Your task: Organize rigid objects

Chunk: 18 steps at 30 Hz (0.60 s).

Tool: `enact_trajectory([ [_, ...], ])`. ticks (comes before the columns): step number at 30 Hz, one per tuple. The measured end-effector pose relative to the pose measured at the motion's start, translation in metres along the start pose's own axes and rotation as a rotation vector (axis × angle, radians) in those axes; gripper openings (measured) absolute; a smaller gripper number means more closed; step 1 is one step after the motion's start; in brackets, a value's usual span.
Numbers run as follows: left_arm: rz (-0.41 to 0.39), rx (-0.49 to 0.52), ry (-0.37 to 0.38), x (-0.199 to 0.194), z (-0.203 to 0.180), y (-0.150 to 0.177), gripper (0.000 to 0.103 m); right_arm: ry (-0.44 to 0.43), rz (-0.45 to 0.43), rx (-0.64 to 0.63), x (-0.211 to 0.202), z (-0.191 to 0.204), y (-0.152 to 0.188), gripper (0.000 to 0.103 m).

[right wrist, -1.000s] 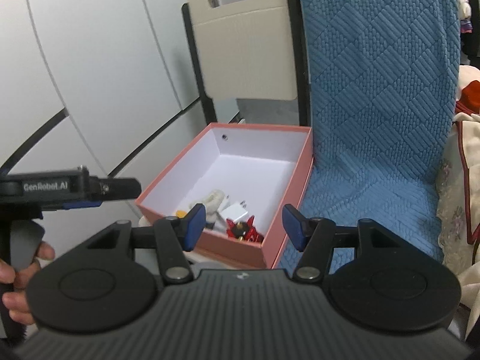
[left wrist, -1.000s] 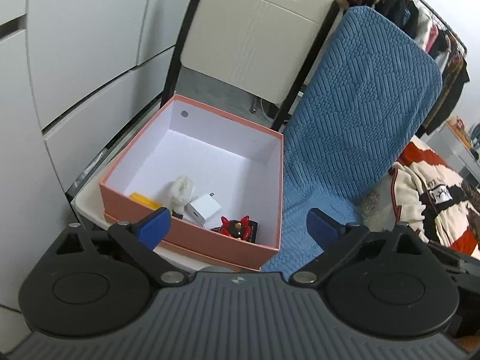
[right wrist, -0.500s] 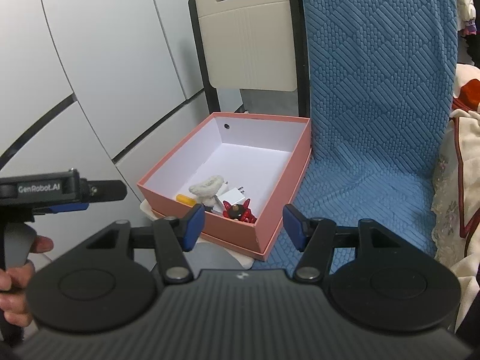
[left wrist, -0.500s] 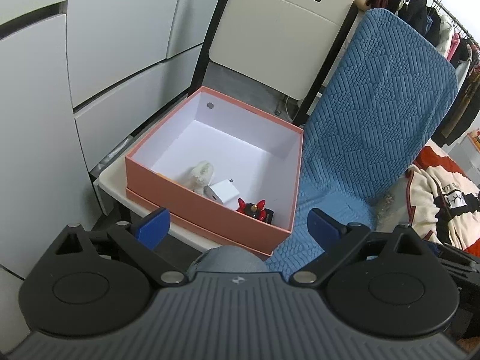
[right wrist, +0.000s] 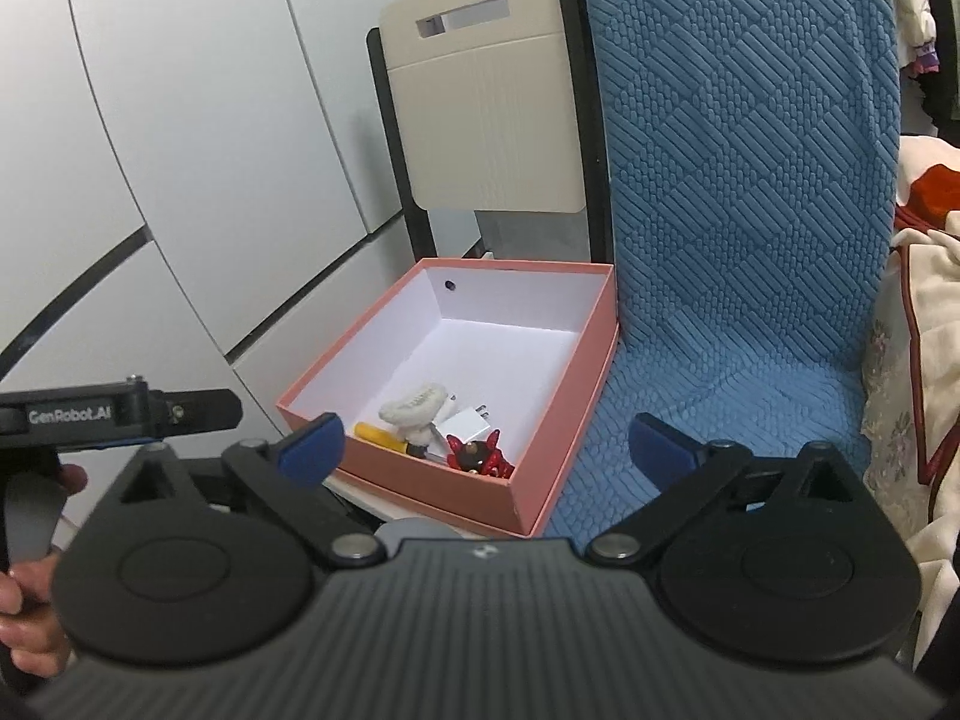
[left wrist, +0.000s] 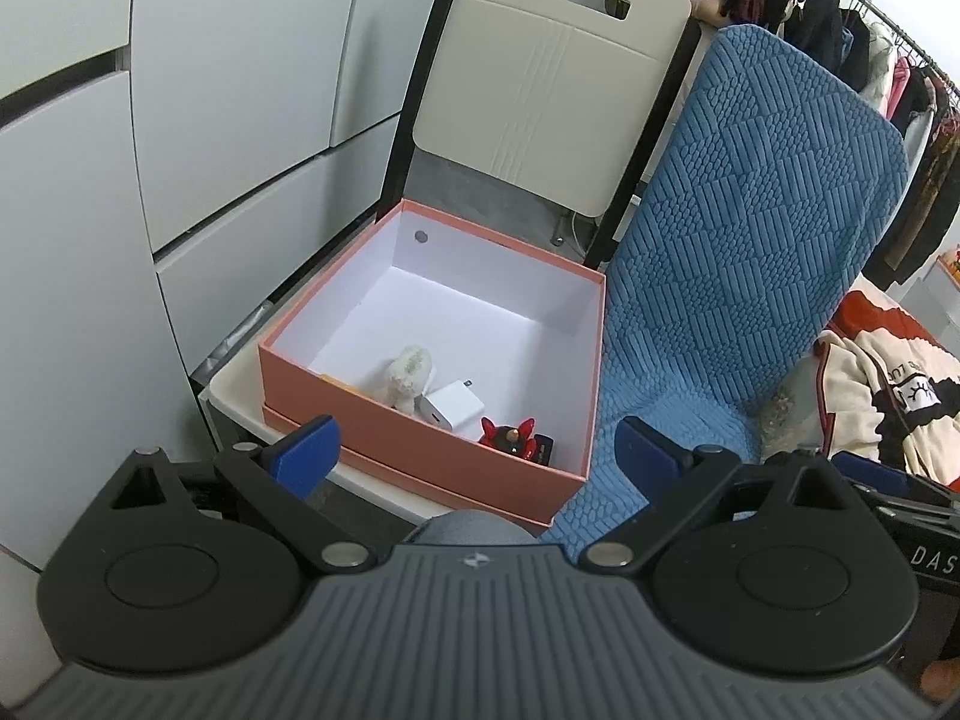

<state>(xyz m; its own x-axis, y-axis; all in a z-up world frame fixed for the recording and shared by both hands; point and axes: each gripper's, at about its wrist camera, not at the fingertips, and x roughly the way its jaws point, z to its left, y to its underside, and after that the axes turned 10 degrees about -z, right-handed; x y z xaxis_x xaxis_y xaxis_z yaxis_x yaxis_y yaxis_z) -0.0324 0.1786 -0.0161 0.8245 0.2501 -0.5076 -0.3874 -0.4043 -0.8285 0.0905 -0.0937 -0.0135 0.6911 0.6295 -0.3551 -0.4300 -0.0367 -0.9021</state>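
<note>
We saw white cabinet panels [left wrist: 228, 138], a cream folding chair [left wrist: 552, 90], a blue quilted seat cover [right wrist: 744, 192], and what seemed a clothes rack [left wrist: 840, 6].

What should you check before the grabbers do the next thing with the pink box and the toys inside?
1. Right gripper empty: ok, its fingers have just been opening and nothing is between them.
2. Left gripper empty: ok, fingers wide apart, nothing between.
3. Pink box open on top: ok, no lid on it.
4. Things lie inside the box: ok, the white charger, red figure, fluffy white toy and yellow item sit near its front wall.
5. Room left in the box: ok, the back half is bare.
6. More items waiting outside: cannot tell.
</note>
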Motion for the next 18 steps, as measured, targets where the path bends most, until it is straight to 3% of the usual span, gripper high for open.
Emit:
enact_trajectory([
  [18, -0.03, 0.038, 0.009, -0.0074, -0.0025, -0.0035, 0.103, 0.024, -0.004, -0.02, -0.0029, 0.0037, 0.0006, 0.103],
])
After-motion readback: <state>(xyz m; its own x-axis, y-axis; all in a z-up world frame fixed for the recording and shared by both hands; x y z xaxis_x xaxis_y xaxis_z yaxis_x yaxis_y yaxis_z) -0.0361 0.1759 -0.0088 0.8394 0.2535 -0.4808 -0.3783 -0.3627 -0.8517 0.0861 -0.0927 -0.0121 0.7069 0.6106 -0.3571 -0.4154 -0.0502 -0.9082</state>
